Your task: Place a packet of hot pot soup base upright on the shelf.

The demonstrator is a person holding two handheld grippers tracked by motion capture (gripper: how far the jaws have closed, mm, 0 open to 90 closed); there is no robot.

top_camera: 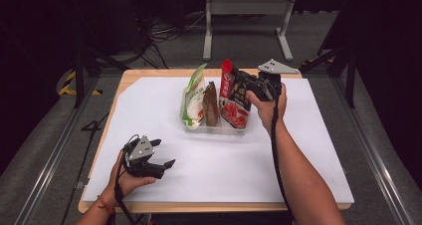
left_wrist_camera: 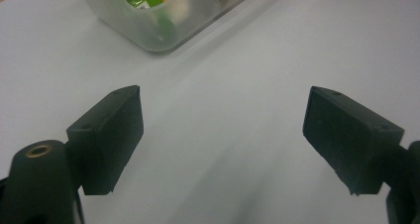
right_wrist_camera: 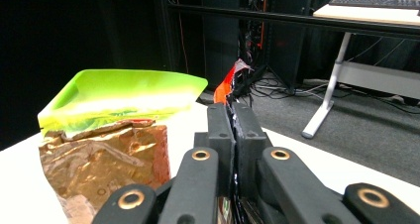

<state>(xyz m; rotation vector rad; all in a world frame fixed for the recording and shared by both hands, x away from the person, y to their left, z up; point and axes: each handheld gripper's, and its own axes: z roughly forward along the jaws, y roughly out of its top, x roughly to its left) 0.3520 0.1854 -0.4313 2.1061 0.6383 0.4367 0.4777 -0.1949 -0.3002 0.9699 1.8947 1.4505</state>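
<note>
My right gripper [top_camera: 249, 88] is pinching the top edge of the red packet [top_camera: 234, 103], jaws pressed flat on it. The packet stands in the clear tray [top_camera: 219, 129] at mid table, beside the brown packet [top_camera: 211, 105] and green packet [top_camera: 194, 98]. I think the high grip keeps it upright, prob. for lifting or seating it. Left gripper [top_camera: 161, 155] rests low near the table's front w/ jaws spread, holding nothing, out of the way.

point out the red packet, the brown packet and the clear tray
red packet [top_camera: 234, 101], high view, its printed front face
brown packet [top_camera: 212, 105], high view, middle of its crinkled side
clear tray [left_wrist_camera: 163, 28], left gripper view, its frosted corner wall
</note>
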